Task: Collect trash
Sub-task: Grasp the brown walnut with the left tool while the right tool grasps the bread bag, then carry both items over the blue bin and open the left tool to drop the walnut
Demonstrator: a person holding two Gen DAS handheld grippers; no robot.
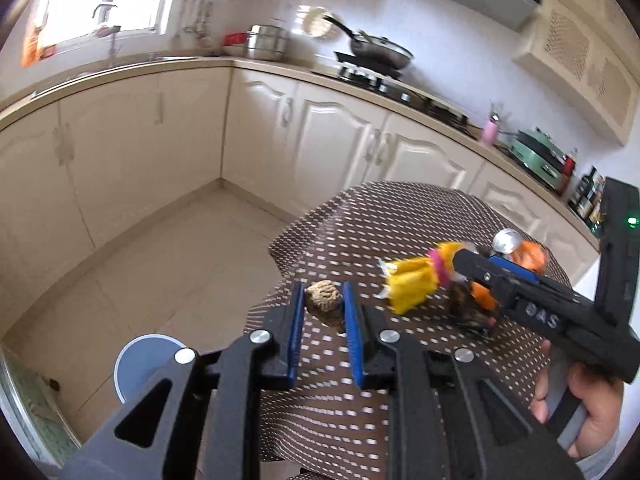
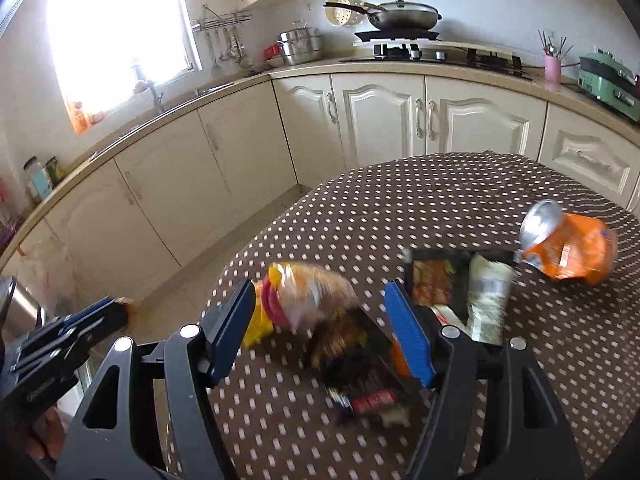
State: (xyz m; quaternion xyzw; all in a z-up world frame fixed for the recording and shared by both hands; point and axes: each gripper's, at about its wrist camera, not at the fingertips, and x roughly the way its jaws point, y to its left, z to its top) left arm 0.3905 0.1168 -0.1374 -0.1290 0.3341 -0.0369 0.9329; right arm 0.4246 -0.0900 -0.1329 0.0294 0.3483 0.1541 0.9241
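My left gripper (image 1: 322, 308) is shut on a brown walnut shell (image 1: 325, 305), held above the left edge of the polka-dot table (image 1: 360, 232). My right gripper (image 2: 320, 320) is open, its blue pads either side of a yellow and pink snack wrapper (image 2: 296, 296) that looks blurred in mid-air; the wrapper (image 1: 412, 282) sits at that gripper's tip in the left wrist view. Dark snack wrappers (image 2: 360, 384) lie under it. A crushed orange can (image 2: 568, 244) lies at the table's right. Two more packets (image 2: 460, 292) lie behind the right finger.
A blue-lidded bin (image 1: 146, 364) stands on the tiled floor left of the table. Cream kitchen cabinets (image 2: 380, 116) with a counter, stove and pan run behind. A steel container (image 2: 16, 312) is at the far left.
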